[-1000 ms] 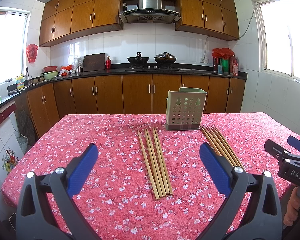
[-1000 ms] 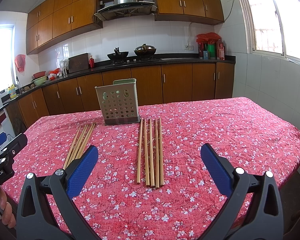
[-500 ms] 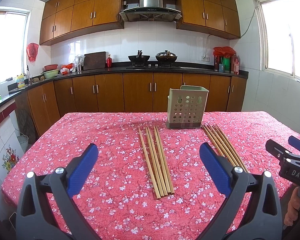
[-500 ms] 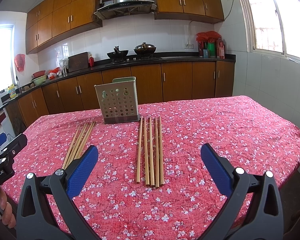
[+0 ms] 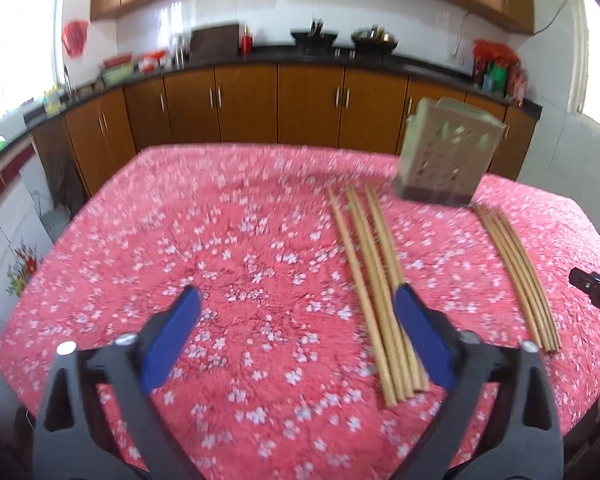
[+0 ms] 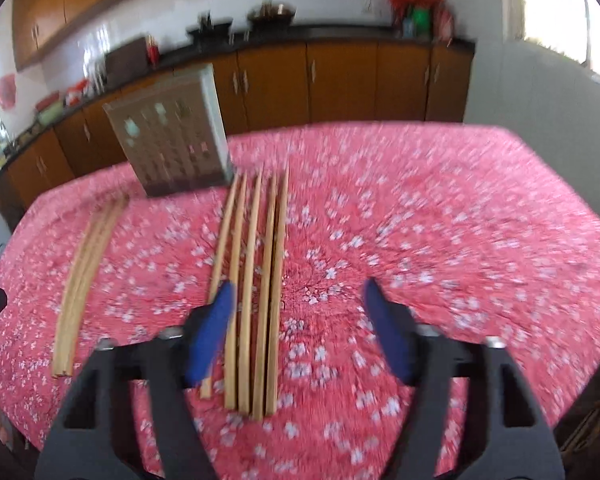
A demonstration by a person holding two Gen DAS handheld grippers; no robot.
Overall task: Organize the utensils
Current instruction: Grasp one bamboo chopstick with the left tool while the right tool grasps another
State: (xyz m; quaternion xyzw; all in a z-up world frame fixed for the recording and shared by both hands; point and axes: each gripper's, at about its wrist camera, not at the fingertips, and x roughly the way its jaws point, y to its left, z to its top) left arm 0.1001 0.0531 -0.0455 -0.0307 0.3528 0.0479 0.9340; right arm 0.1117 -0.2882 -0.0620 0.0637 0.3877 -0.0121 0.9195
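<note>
On the pink flowered tablecloth (image 5: 228, 240), seen from the left wrist, the left gripper (image 5: 296, 332) has tipped down and swung leftward since half a second ago, so the nearer bundle of chopsticks (image 5: 374, 284) now runs past its right finger instead of lying centred ahead. Its jaws are spread wide and hold nothing. The holder (image 5: 446, 156) stands at the far ends of these sticks, and a second bundle (image 5: 518, 280) lies to the holder's right.

From the right wrist, the right gripper (image 6: 300, 328) has likewise dropped toward the cloth, jaws released and empty. The fanned chopsticks in front of the holder's right corner now pass under its left finger, touching or not I cannot tell. Both views are blurred by motion. The reach has probably begun; nothing is yet in the holder.
</note>
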